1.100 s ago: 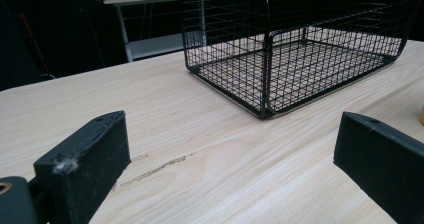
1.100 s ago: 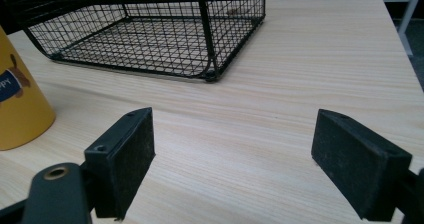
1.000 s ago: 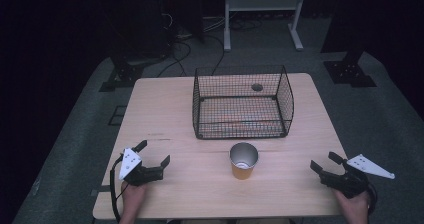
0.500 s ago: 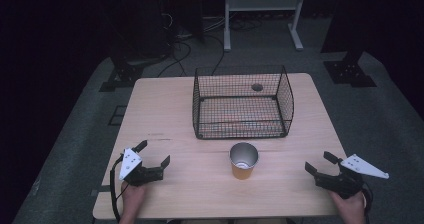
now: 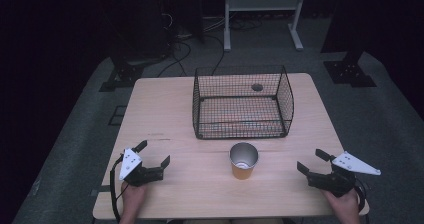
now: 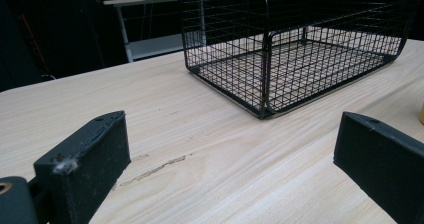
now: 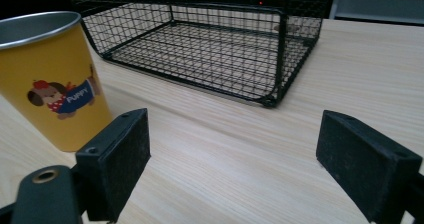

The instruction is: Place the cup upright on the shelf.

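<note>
My right tool (image 5: 312,163) view reveals the yellow metal cup's (image 7: 50,79) puppy print; both my tools, left (image 5: 154,153) included, sit spread beside the black wire basket (image 5: 242,104).

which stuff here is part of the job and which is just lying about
In the job:
cup, standing between the two tools
right tool, open, nearest the cup
left tool, open
basket, behind the cup

Lying about:
stand on the floor beyond the table
cables on the floor
</note>
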`<state>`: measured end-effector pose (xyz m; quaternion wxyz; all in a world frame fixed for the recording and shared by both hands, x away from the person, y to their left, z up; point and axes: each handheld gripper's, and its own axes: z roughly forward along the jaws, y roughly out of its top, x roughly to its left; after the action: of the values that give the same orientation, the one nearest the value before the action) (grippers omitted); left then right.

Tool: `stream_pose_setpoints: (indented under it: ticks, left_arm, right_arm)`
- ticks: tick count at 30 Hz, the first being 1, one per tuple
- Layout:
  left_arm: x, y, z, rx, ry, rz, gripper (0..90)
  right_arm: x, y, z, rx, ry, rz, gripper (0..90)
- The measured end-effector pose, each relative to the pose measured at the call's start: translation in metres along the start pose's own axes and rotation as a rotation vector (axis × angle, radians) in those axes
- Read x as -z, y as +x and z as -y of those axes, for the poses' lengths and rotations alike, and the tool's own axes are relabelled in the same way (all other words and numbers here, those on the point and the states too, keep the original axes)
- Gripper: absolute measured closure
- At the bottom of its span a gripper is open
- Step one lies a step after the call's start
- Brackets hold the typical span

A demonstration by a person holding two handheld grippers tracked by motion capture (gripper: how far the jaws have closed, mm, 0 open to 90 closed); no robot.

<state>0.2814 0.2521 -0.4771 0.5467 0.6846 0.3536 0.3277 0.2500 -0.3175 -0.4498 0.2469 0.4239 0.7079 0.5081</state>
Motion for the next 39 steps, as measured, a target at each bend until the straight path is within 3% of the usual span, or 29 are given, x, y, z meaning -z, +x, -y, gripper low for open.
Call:
stream_pose_setpoints:
  ticks: [13,30,39]
  left_arm:
    - [0.000,0.000,0.000,-0.001,0.000,0.001,0.8]
    - [0.000,0.000,0.000,-0.004,0.000,0.002,0.8]
    - [0.000,0.000,0.000,-0.004,0.000,0.002,0.8]
  right_arm:
    - [-0.014,0.021,-0.006,0.041,0.033,-0.074,13.0]
    - [-0.026,0.039,-0.015,0.096,0.055,-0.123,12.9]
    - [-0.035,0.054,-0.019,0.151,0.067,-0.152,12.8]
